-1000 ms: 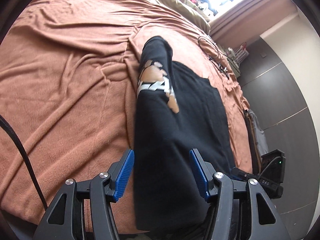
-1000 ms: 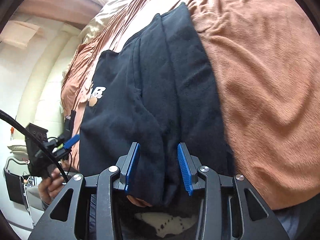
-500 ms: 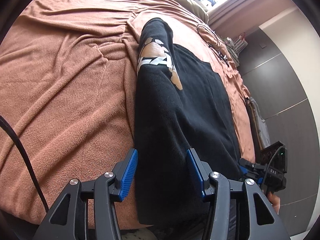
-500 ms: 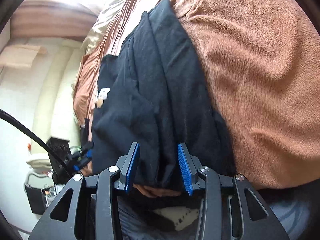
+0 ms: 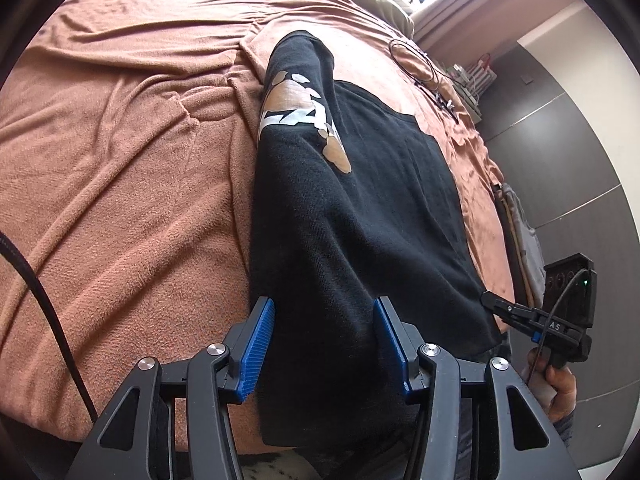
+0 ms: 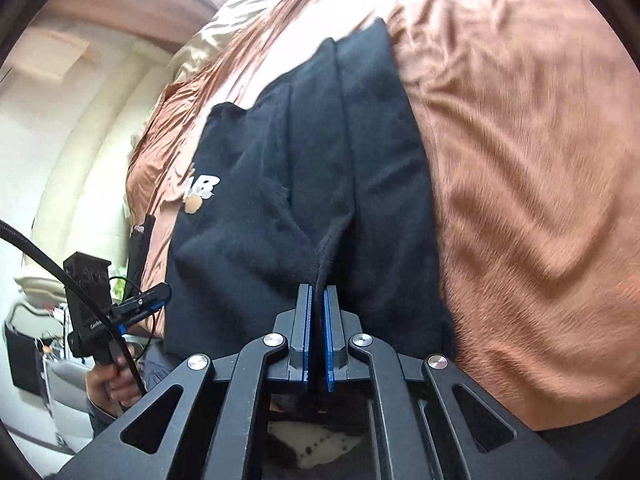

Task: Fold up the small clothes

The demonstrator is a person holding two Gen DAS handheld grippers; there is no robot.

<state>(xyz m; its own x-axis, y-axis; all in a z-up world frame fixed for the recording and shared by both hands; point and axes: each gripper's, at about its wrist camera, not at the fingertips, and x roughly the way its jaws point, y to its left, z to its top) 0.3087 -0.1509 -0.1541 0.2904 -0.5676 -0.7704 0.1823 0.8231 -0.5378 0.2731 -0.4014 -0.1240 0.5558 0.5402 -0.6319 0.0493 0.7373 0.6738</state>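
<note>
Black shirt (image 5: 352,220) lies partly folded on the brown blanket (image 5: 120,184), at its near edge. Right gripper (image 6: 317,304) is clamped on the shirt's hem fold; left gripper (image 5: 322,332) straddles the hem, jaws apart. Close left first, then lift both evenly.

Right tongs (image 6: 317,332) pinch a fold of the black garment (image 6: 304,184).
</note>
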